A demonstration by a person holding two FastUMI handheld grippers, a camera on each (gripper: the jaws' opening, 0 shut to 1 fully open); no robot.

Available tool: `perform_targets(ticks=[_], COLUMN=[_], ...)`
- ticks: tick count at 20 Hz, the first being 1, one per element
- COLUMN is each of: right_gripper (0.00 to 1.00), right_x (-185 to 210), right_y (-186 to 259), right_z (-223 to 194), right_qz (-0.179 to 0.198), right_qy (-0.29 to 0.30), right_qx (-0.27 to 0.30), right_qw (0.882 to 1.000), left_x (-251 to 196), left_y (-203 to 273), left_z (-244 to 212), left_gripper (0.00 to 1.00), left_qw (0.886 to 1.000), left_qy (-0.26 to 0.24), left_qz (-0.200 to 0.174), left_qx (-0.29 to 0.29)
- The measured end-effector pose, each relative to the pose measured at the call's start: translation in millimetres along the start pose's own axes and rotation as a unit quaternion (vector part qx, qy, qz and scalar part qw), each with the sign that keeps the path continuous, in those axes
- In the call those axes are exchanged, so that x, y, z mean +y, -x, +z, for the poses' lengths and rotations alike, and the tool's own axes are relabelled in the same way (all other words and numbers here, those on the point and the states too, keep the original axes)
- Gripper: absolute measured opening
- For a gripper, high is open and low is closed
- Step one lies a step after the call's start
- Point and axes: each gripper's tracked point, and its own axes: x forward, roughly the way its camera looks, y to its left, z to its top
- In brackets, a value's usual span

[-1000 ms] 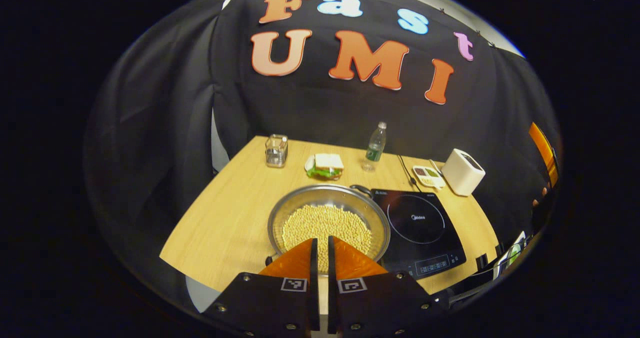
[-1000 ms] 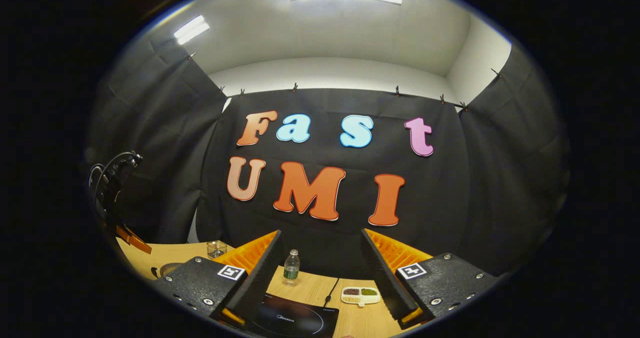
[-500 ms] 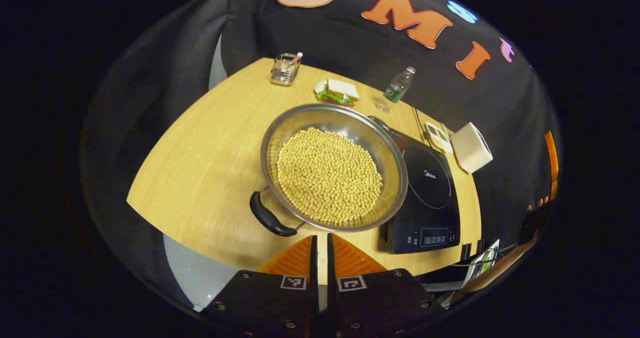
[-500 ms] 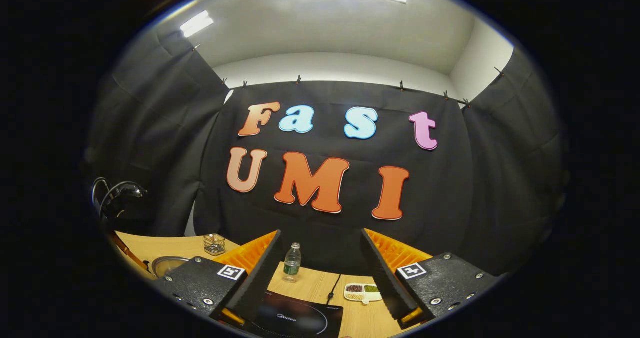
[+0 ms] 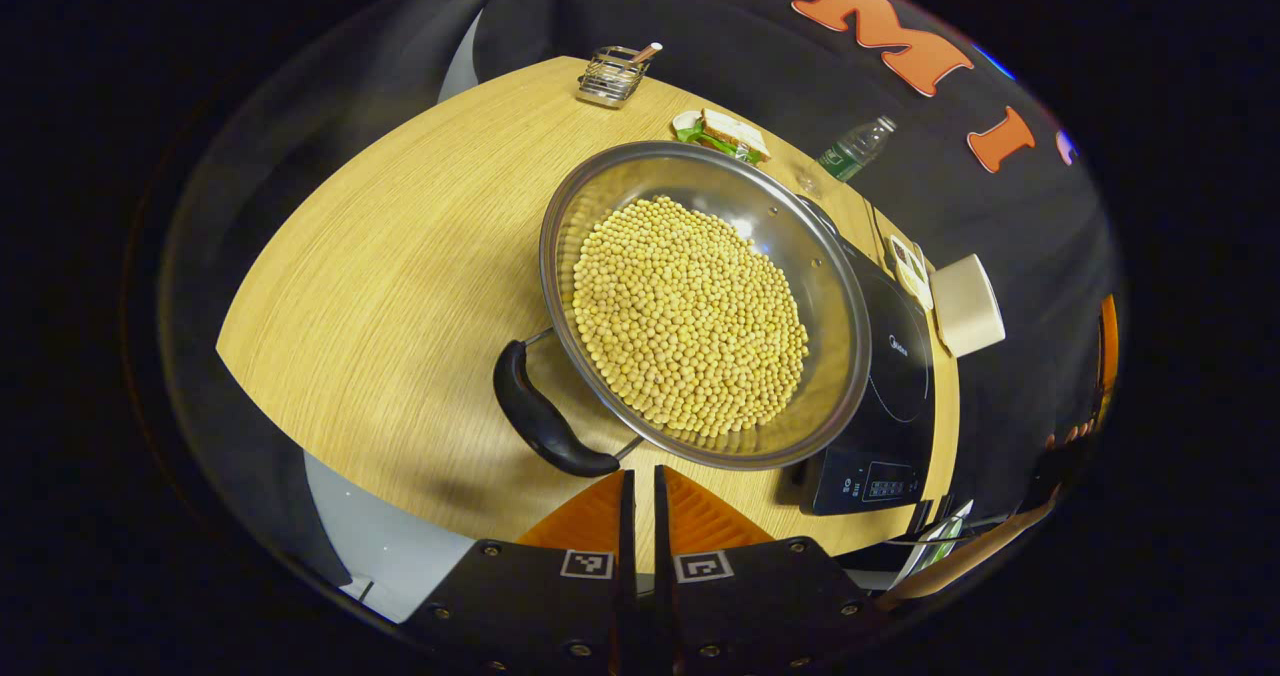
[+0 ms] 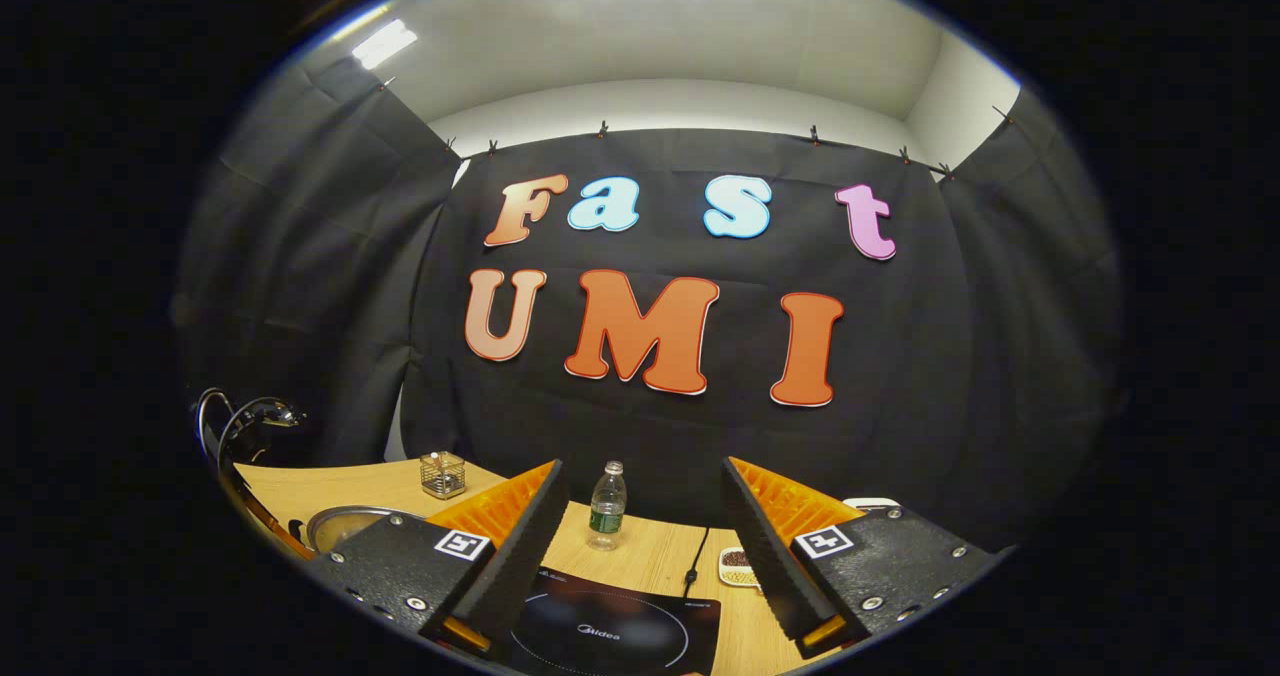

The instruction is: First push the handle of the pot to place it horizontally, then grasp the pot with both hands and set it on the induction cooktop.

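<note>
Pot full of yellow beans is sitting on the wooden table, right up against the black induction cooktop, which is lying at its 3 o'clock side in the left gripper view. It's not on the cooktop yet. The near black handle is sticking out at roughly 7 o'clock from the rim, so it's clearly angled rather than lined up across the table.

Left gripper is hovering just short of that handle, its orange fingers pressed together with nothing between them, which looks like a good setup for a push rather than a grab. Right gripper is hanging above the cooktop with its fingers spread wide and empty, pointing at the back wall; the pot's rim is peeking in at about 8 o'clock of that view.

Best guess, the handle push is the step in hand. To do it well, the closed fingertips should be meeting the side of the handle near its outer end, then nudging slowly so the pot spins in place instead of sliding. With that many loose beans, any jerk is risking a spill. Also worth watching the far handle near the cooktop edge, since it could be catching there as the pot turns.
</note>
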Motion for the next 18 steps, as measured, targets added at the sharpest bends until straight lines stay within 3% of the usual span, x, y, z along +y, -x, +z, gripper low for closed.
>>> perform_targets(ticks=[6, 12, 18], right_gripper=[0.95, 0.95, 0.95], right_x=[18, 40, 74], right_y=[-17, -35, -45], right_z=[-25, -59, -102], right_qz=[0.021, 0.046, 0.084], right_qy=[0.004, -0.003, -0.031], right_qx=[0.035, 0.087, 0.161], right_qw=[0.999, 0.995, 0.983], left_x=[9, 41, 65], left_y=[-23, -26, -22], left_z=[3, 33, 58], left_gripper=[0.06, 0.04, 0.04], left_qw=[0.999, 0.998, 0.996], left_qy=[0.032, 0.022, -0.004], left_qz=[0.013, 0.051, 0.078], left_qx=[0.016, -0.013, -0.043])
